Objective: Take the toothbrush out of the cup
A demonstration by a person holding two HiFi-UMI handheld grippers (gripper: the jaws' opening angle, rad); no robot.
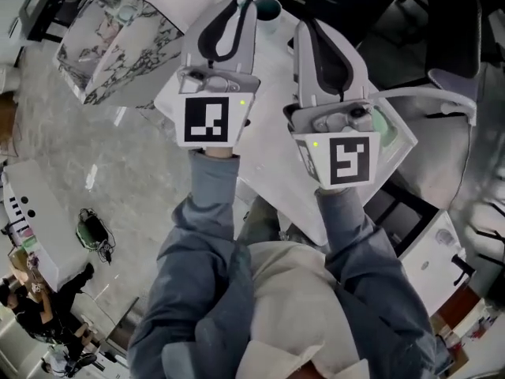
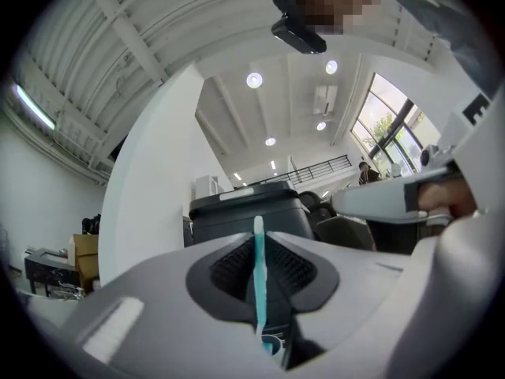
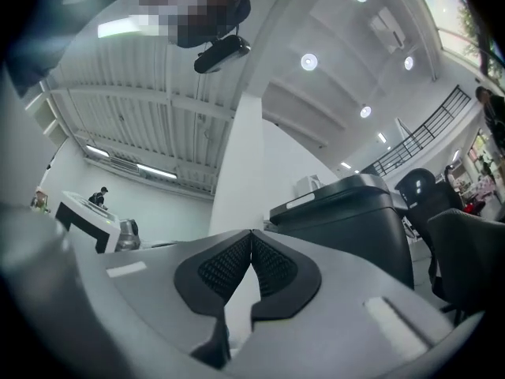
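My left gripper (image 2: 258,239) is shut on a teal and white toothbrush (image 2: 258,279), whose thin handle stands up between the dark ribbed pads and pokes past the tips. In the head view the left gripper (image 1: 243,8) is lifted over the white table, and beside its tip is the teal cup (image 1: 269,8) at the table's far edge. My right gripper (image 3: 251,243) is shut with nothing between its pads. It is held up next to the left one, on the right (image 1: 304,28). Both grippers tilt up towards the ceiling.
The white table (image 1: 272,73) lies under both grippers. A marble-patterned block (image 1: 118,46) stands at the far left and white furniture (image 1: 430,251) at the right. A black machine (image 3: 347,212) and a white column (image 2: 158,172) show in the gripper views.
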